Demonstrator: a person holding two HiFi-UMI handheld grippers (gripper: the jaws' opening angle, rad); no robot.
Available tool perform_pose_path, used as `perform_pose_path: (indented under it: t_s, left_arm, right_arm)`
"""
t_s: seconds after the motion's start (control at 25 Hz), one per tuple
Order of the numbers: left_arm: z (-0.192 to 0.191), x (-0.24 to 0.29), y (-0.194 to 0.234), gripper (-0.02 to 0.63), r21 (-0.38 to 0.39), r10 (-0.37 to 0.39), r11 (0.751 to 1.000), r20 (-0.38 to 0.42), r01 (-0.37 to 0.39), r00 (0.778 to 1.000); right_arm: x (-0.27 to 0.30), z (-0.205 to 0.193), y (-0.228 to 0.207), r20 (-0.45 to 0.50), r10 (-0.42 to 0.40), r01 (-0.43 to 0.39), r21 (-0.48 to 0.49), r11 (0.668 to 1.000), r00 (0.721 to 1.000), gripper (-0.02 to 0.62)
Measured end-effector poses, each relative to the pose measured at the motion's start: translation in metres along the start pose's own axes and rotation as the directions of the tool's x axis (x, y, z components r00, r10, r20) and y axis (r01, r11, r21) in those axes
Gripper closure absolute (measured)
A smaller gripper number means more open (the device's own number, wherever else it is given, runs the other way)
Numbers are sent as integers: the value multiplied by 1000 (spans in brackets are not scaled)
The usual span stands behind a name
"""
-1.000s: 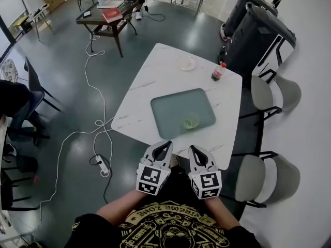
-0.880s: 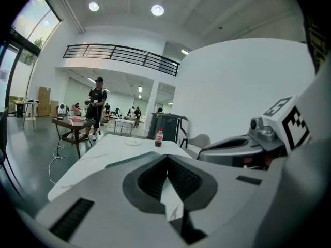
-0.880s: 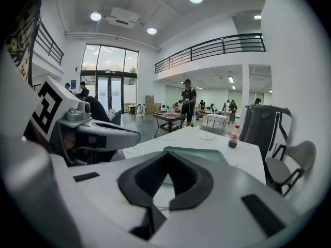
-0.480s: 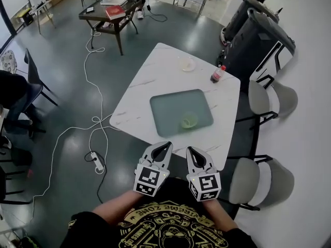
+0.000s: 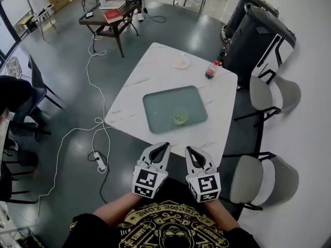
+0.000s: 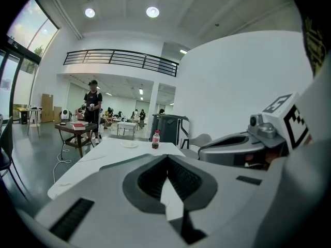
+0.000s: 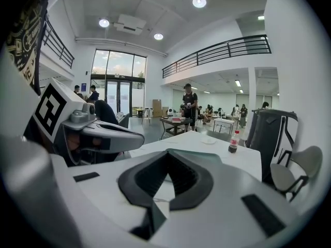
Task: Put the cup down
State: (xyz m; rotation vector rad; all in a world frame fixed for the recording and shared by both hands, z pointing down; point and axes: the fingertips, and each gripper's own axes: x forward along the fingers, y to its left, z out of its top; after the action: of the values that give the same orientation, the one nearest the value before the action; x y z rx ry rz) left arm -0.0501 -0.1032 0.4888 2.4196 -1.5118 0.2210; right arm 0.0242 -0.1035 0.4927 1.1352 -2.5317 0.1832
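A clear greenish cup stands upright on the grey-green tray in the middle of the white marble table. Neither gripper touches it. My left gripper and right gripper hover side by side close to my body, just short of the table's near edge, both pointing at the tray. Each is shut with nothing between its jaws, as the left gripper view and the right gripper view confirm. In both gripper views the cup is hidden behind the jaws.
At the table's far side stand a red-capped bottle and a small white dish. Two grey chairs flank the right. Cables and a power strip lie on the floor to the left. Black bins stand behind.
Both grippers stay shut and almost in place. The head view has shifted a little, so the table and cup sit slightly higher and further left in the picture.
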Motion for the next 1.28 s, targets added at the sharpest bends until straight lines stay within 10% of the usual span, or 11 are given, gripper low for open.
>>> perform_pose_path:
  t_s: [0.88, 1.28]
  left_arm:
    - [-28, -44, -117, 598, -12, 233, 972, -2, -233, 972]
    - [-22, -51, -135, 598, 10, 227, 974, 34, -228, 973]
  right_arm:
    - [-99, -40, -10, 80, 237, -238, 0, 971, 968, 589]
    - [-125, -37, -16, 86, 218, -215, -40, 976, 972, 589]
